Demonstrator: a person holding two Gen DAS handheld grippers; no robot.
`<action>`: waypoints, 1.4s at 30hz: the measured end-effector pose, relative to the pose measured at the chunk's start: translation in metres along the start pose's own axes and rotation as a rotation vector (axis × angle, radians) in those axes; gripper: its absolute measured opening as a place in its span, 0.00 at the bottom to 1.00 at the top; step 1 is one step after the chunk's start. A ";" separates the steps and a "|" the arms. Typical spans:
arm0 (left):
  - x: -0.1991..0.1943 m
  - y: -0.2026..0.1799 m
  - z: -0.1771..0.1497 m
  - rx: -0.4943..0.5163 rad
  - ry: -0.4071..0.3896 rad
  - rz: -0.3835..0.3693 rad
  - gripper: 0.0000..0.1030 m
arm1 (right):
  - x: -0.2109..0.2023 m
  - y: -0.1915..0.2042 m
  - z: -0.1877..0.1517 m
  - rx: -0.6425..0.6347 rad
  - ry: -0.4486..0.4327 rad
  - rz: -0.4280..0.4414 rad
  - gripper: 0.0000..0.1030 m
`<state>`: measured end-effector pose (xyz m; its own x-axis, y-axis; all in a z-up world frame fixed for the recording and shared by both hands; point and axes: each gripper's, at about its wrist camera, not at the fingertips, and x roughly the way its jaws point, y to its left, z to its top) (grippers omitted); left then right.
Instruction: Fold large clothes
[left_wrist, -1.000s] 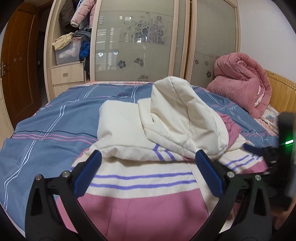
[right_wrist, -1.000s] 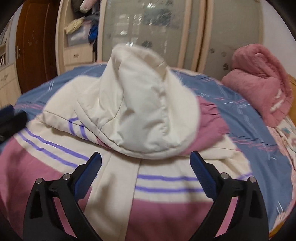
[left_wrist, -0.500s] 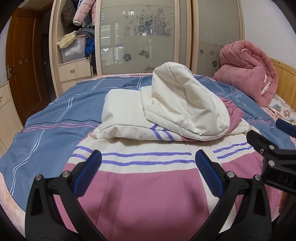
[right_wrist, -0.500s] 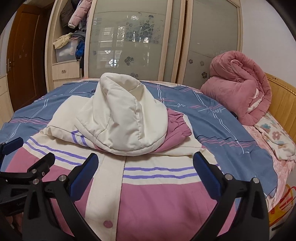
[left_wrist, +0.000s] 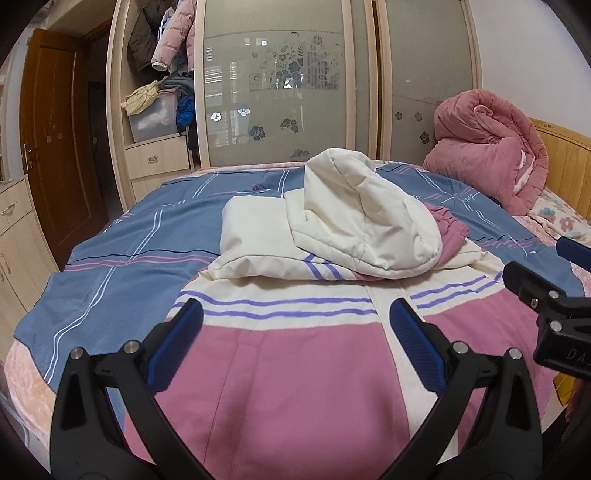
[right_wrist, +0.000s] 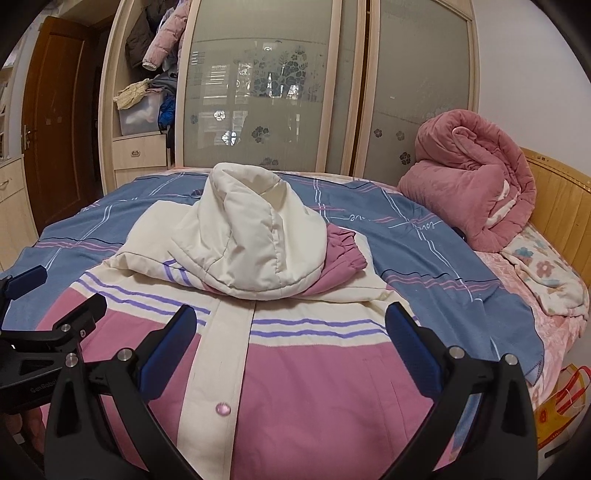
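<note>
A pink and cream hooded jacket (left_wrist: 295, 354) lies on a bed covered by a blue bedspread (left_wrist: 122, 266) with pink and white stripes. The jacket is the landmark here. Its long axis runs from the near edge of the bed toward the wardrobe (left_wrist: 280, 85) beyond it, with the hood end pointing at the wardrobe and the pink body nearest the cameras. Its cream hood (left_wrist: 365, 221) stands up in a puffed dome on the upper part of the jacket. A cream sleeve (left_wrist: 251, 236) is folded across the chest beneath the hood, and a pink gathered cuff (right_wrist: 343, 251) peeks out from under the hood on the side toward the headboard. A cream button strip with one pink snap (right_wrist: 222, 408) runs along the jacket's length.

The left hand-held gripper (left_wrist: 295, 332) hovers above the jacket's pink body, jaws spread wide and gripping nothing. The right hand-held gripper (right_wrist: 288, 332) hovers likewise over the same pink area, jaws apart and empty. Each appears at the edge of the other's view.

The jacket's hem is cut off by the frame and hidden behind the gripper bodies. A rolled pink quilt (right_wrist: 472, 184) sits well beyond the jacket, against the wooden headboard (right_wrist: 557, 184). Clothes in the open wardrobe shelf are too jumbled to distinguish.
</note>
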<state>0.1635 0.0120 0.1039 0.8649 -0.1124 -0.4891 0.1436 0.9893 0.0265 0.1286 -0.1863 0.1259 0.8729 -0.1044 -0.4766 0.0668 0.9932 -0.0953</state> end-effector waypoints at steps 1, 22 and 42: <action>-0.005 0.000 -0.001 0.001 -0.006 -0.002 0.98 | -0.007 -0.001 -0.002 0.000 -0.005 0.002 0.99; -0.130 0.027 -0.066 0.073 -0.032 -0.098 0.98 | -0.078 -0.102 -0.076 0.009 0.063 0.265 0.99; 0.008 0.200 -0.100 -0.259 0.497 -0.469 0.98 | 0.074 -0.261 -0.130 0.421 0.478 0.750 0.74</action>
<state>0.1508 0.2188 0.0186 0.4112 -0.5349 -0.7381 0.2740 0.8448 -0.4596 0.1130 -0.4601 0.0014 0.4782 0.6430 -0.5983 -0.1771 0.7378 0.6513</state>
